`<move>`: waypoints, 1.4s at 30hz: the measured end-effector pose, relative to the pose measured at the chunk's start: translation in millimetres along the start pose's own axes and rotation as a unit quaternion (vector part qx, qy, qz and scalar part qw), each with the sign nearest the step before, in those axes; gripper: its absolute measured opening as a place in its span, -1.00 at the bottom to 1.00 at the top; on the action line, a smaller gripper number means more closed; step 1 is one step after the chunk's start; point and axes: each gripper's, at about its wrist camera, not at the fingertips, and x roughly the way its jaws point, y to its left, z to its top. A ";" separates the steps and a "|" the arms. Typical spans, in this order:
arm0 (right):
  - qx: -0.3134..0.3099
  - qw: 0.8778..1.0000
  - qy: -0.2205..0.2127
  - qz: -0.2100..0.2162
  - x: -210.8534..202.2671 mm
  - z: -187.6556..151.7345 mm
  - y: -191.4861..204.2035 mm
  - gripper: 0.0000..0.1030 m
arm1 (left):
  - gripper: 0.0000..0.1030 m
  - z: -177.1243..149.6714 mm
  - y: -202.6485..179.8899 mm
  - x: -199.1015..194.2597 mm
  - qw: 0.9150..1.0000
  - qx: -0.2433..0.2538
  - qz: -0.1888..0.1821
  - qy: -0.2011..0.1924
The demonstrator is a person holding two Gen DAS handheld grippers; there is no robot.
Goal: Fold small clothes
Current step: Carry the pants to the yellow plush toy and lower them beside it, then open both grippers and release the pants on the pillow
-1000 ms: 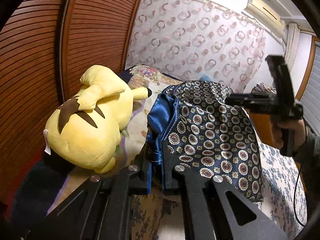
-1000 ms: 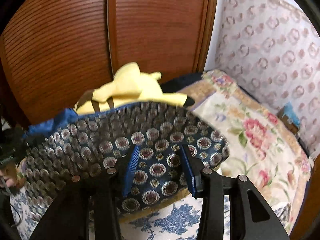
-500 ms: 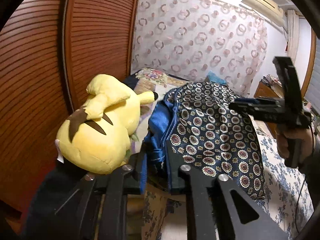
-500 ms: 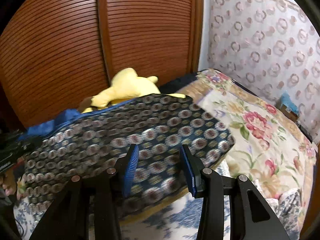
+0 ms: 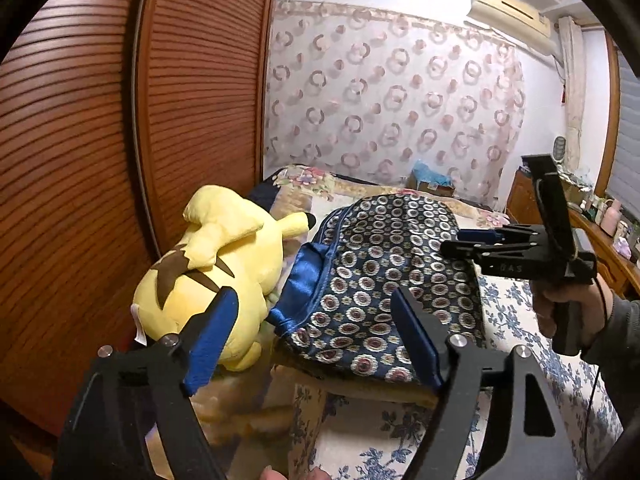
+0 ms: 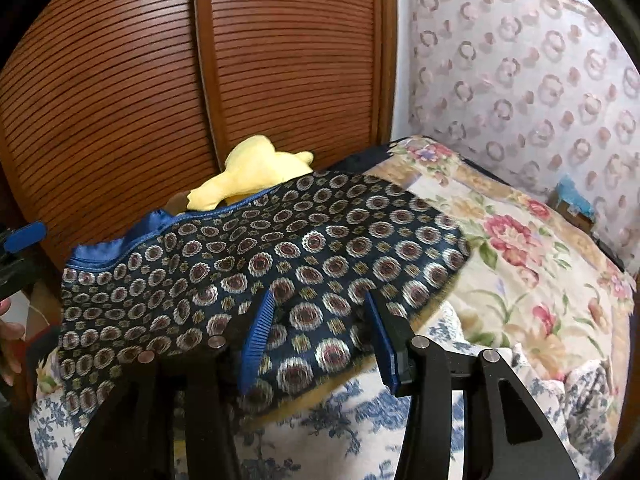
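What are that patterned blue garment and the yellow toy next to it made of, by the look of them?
The patterned garment looks like woven silky fabric, perhaps satin: its plain blue lining shines where it folds.

The yellow toy looks like soft plush: matte, fuzzy, stuffed, with sewn seams.

Both are guesses from the surface.

Black tongs (image 5: 312, 336) with blue ribbed pads (image 6: 258, 332), silver screws, grey sleeve.

Your views show warm, even indoor light with soft shadows. Fisheye bending curves the louvred doors (image 6: 192, 80), corners go black, and slight blur softens the patterned garment (image 6: 256, 264).
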 end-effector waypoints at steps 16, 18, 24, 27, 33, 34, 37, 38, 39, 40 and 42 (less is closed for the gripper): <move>0.081 0.992 -0.057 -0.080 -166.3 -100.5 21.9 0.29 | 0.56 -14.3 -87.0 -32.1 0.996 0.065 -0.063 0.005; 0.098 0.989 -0.060 -0.097 -185.9 -113.8 21.8 0.31 | 0.56 -18.2 -99.3 -35.2 0.994 0.072 -0.076 0.007; 0.157 0.973 -0.083 -0.147 -246.3 -147.8 30.9 0.31 | 0.56 -30.3 -142.1 -48.3 0.988 0.094 -0.119 0.017; 0.179 0.965 -0.092 -0.171 -275.3 -165.7 37.4 0.31 | 0.56 -33.0 -162.0 -59.9 0.985 0.103 -0.134 0.016; 0.196 0.949 -0.118 -0.216 -332.2 -180.9 54.8 0.31 | 0.56 -29.3 -192.1 -83.5 0.981 0.111 -0.159 0.012; 0.195 0.948 -0.121 -0.223 -340.3 -182.3 57.3 0.31 | 0.56 -27.5 -197.0 -88.3 0.981 0.116 -0.158 0.008; 0.196 0.942 -0.139 -0.236 -364.4 -186.9 65.6 0.31 | 0.56 -20.9 -205.7 -99.3 0.980 0.123 -0.155 -0.005; 0.196 0.939 -0.145 -0.242 -371.6 -186.4 68.6 0.31 | 0.56 -18.2 -207.8 -102.8 0.980 0.123 -0.154 -0.008; 0.194 0.937 -0.149 -0.248 -373.1 -186.1 71.8 0.31 | 0.56 -16.2 -208.6 -104.8 0.981 0.121 -0.154 -0.010; 0.193 0.935 -0.153 -0.255 -379.0 -186.5 75.9 0.31 | 0.56 -14.1 -208.8 -107.6 0.981 0.119 -0.152 -0.013; 0.188 0.932 -0.161 -0.265 -384.9 -187.0 85.2 0.31 | 0.56 -8.7 -210.5 -114.0 0.982 0.117 -0.146 -0.024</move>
